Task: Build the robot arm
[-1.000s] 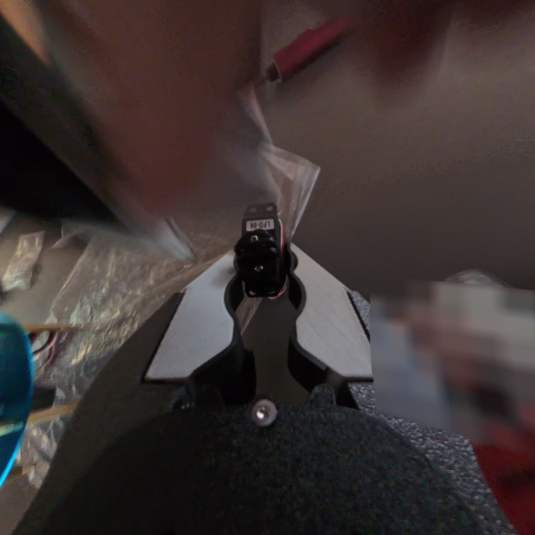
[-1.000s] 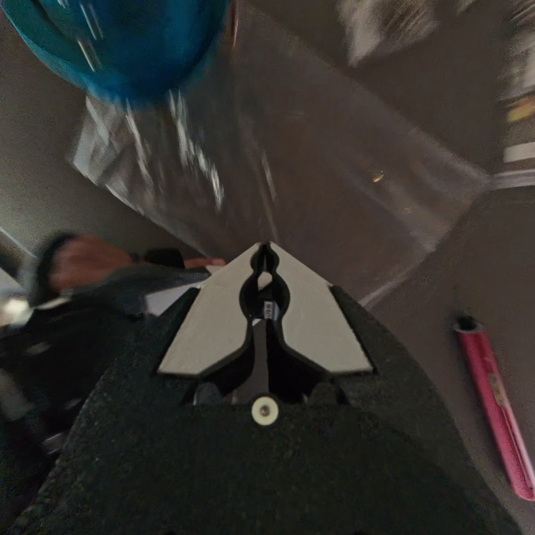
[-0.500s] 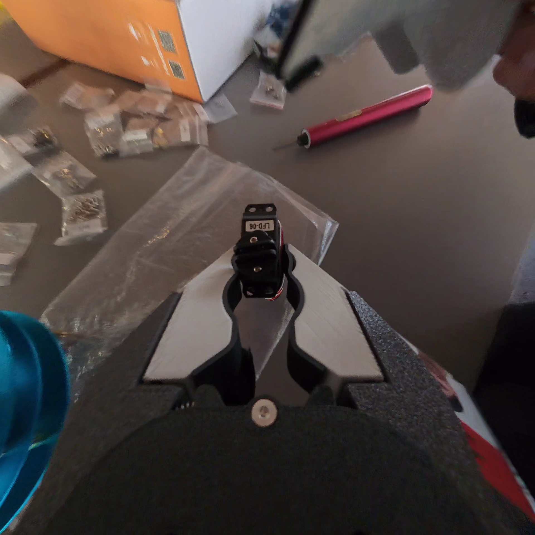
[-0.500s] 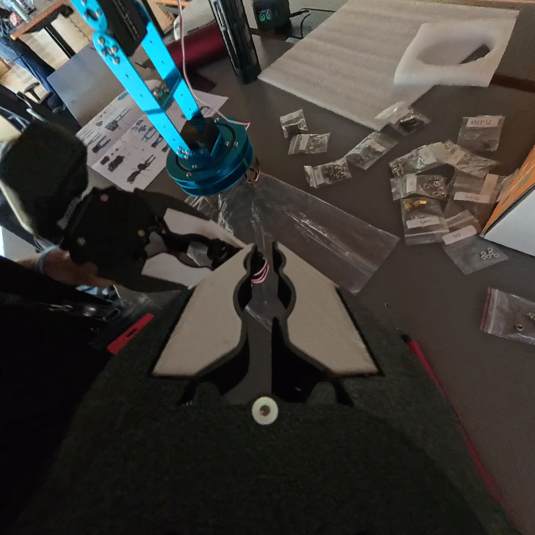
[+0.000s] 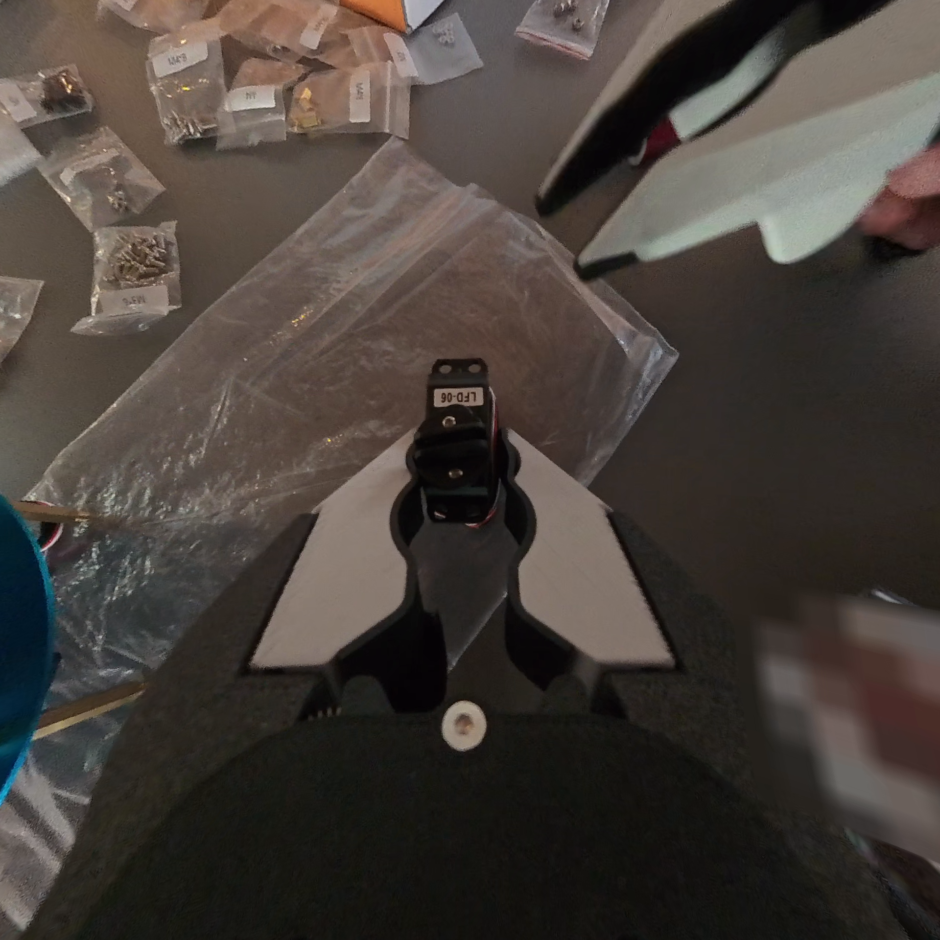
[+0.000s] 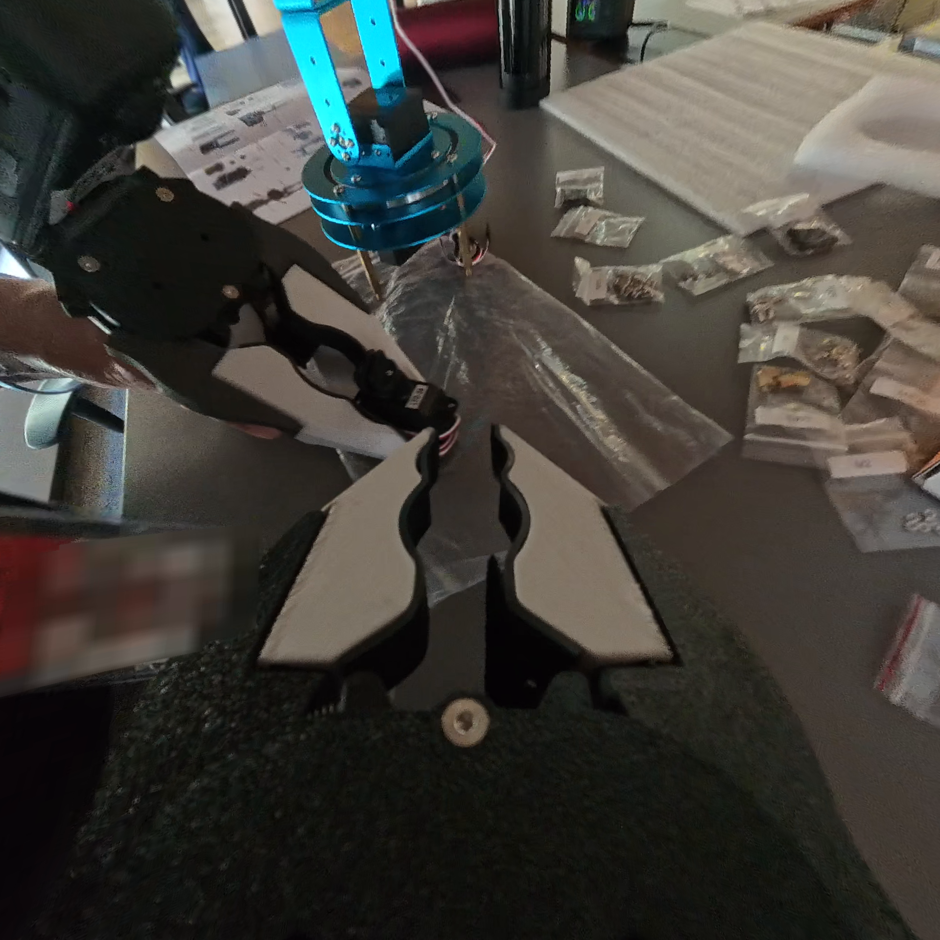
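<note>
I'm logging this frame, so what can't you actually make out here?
- Black servo: its wire end is hidden behind the left gripper in the left wrist view.
- Small parts bags: contents too small.
- Blue turntable base: cut off by the left edge.

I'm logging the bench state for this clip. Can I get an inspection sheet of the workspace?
Surface: dark table.
Job's things: small black servo; large clear plastic bag lying flat.
Clutter: small bags of hardware; printed sheets; white foam sheet.
Grippers: left tongs shut on the servo; right tongs open beside it.
Cables: servo's red-white wires.
Surroundings: blue metal turntable assembly.
</note>
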The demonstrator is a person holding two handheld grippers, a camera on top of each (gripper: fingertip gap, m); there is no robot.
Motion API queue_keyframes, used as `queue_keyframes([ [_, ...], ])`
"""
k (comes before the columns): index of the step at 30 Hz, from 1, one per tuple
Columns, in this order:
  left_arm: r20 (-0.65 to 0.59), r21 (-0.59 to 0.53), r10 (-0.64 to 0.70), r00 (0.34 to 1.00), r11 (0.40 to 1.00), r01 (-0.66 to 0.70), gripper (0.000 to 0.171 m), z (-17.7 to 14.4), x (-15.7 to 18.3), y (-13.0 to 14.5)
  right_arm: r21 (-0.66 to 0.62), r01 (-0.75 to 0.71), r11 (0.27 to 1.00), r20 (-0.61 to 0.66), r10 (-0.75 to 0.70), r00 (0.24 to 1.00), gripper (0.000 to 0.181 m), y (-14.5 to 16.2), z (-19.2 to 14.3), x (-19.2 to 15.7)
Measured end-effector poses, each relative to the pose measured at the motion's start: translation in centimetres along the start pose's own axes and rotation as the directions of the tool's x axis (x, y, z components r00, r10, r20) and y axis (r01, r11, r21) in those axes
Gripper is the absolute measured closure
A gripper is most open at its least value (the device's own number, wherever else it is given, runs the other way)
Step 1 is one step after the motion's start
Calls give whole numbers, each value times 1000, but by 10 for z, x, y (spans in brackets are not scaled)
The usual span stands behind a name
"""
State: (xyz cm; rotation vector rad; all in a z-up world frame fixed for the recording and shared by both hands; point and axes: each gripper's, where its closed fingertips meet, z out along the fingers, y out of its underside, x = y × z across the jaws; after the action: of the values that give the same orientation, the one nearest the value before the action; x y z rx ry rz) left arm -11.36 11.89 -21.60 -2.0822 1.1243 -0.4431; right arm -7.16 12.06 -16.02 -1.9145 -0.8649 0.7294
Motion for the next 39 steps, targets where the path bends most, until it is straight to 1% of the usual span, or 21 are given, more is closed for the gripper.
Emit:
queue_keyframes([
  [2,-7,11,-11,1000,1000,11,143,0,-1,1,46,-8,999,57,6,998,157,-5,2,8],
  [5,28,-5,-66,997,998,66,122,-4,-6,7,73,-59,996,169,46,985,149,-16,10,13],
  [6,31,6,-87,996,996,86,120,-9,-6,9,83,-58,995,200,40,979,146,-20,12,12],
  [8,50,60,-112,992,992,109,118,-21,-7,12,94,-50,994,218,28,976,140,-23,18,12],
  [9,76,97,-128,989,988,120,116,-29,-10,12,74,-49,996,233,31,972,135,-22,19,7],
  [10,92,157,-140,986,980,124,116,-40,-12,9,74,-31,997,240,12,971,134,-23,17,1],
  [12,118,298,-162,980,947,121,121,-65,-14,1,115,39,993,186,-60,981,141,-22,14,-3],
  [14,109,385,-188,976,913,133,124,-80,-15,-3,116,101,988,148,-117,982,143,-18,15,-2],
  [16,123,397,-173,977,911,111,124,-83,-13,-2,131,96,987,144,-115,983,144,-21,17,1],
  [18,149,396,-137,979,916,67,128,-82,-11,-3,180,62,982,165,-92,982,146,-31,16,4],
  [20,194,395,-78,978,919,-5,129,-81,-9,-6,159,51,986,179,-79,981,147,-29,20,8],
  [23,182,403,-14,983,913,-61,132,-81,2,-8,144,123,982,165,-146,975,151,-28,22,8],
  [24,189,426,-15,982,902,-68,133,-85,2,-11,157,139,978,163,-164,973,155,-29,21,6],
  [26,199,476,-25,980,877,-74,139,-93,2,-14,177,119,977,210,-156,965,159,-31,19,0],
  [28,189,513,-37,981,856,-67,139,-100,1,-17,166,90,982,249,-130,960,158,-31,19,-2],
  [31,190,540,-50,981,840,-62,141,-105,0,-18,161,71,984,247,-110,963,159,-32,20,0],
  [32,205,552,-52,977,831,-71,144,-107,-1,-20,154,69,986,254,-107,961,159,-31,21,-2],
  [34,230,580,-57,972,810,-89,161,-113,-3,-22,136,74,988,265,-109,958,160,-27,22,-5],
  [35,240,591,-65,969,801,-93,165,-116,-4,-22,129,78,989,275,-111,955,161,-26,23,-7],
  [37,246,609,-60,967,786,-106,166,-120,-2,-23,114,100,988,291,-129,948,161,-23,24,-12],
  [39,240,606,-55,969,789,-105,164,-119,-1,-23,91,130,987,283,-151,947,161,-18,26,-14],
])
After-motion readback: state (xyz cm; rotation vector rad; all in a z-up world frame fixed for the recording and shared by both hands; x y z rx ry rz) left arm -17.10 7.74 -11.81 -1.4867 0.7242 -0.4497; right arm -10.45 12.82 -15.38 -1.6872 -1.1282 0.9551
